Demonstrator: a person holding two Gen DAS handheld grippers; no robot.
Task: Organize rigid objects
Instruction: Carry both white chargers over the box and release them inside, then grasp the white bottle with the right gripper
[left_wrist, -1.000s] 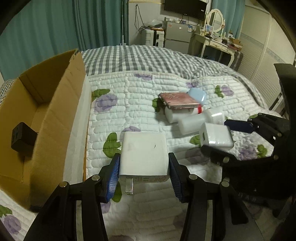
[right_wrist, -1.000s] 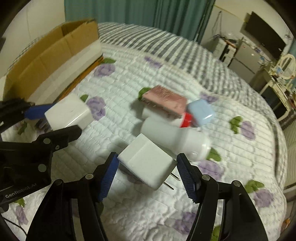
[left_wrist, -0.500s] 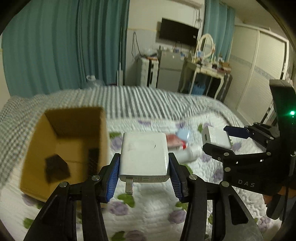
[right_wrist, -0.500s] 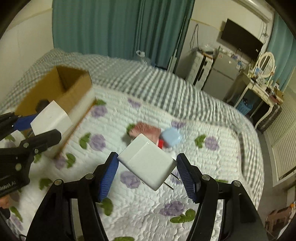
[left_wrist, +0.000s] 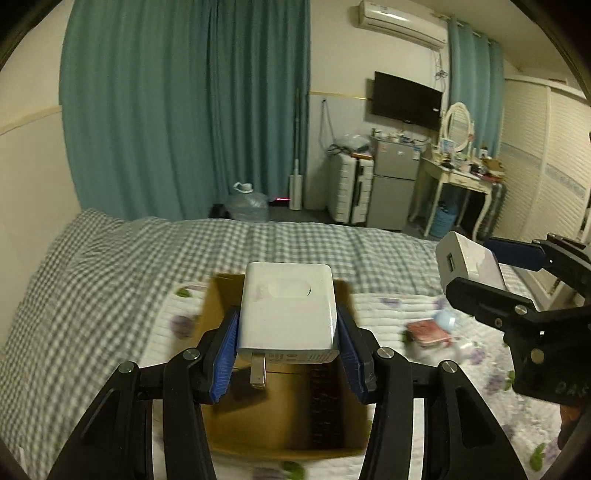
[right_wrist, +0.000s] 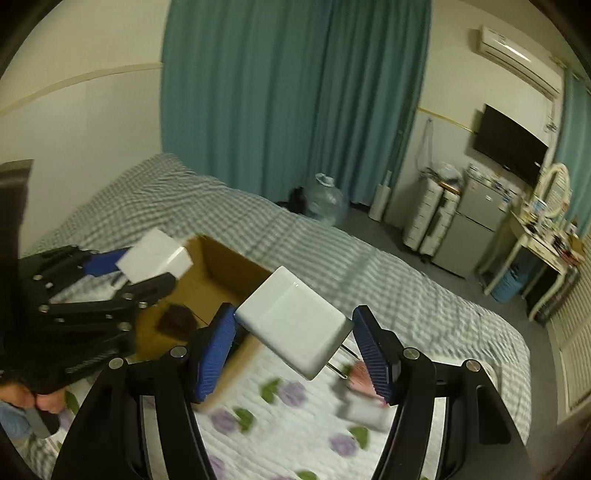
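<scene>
My left gripper (left_wrist: 289, 354) is shut on a white plug charger (left_wrist: 288, 306), prongs toward the camera, held above the open cardboard box (left_wrist: 288, 417). To its right hangs my right gripper (left_wrist: 498, 284), gripping a second white charger (left_wrist: 467, 262). In the right wrist view, the right gripper (right_wrist: 295, 354) clamps that charger (right_wrist: 295, 321) tilted, with its prongs (right_wrist: 340, 360) sticking out to the right, just beside the box (right_wrist: 221, 273). The left gripper (right_wrist: 122, 275) and its charger (right_wrist: 155, 258) hang over the box's left rim. A black block (right_wrist: 175, 319) lies inside the box.
A pink box (left_wrist: 428, 332), a pale blue item (left_wrist: 445, 319) and a white bottle (right_wrist: 364, 410) lie on the flowered quilt (right_wrist: 280, 424) right of the box. A person's hand (right_wrist: 22, 397) holds the left gripper. Behind the checked bed stand a fridge (left_wrist: 393, 184) and a dressing table.
Both grippers rose from the quilt, each keeping its charger, and swung left toward the box. The left one now hangs over the box opening; the loose items dropped to the lower right.
</scene>
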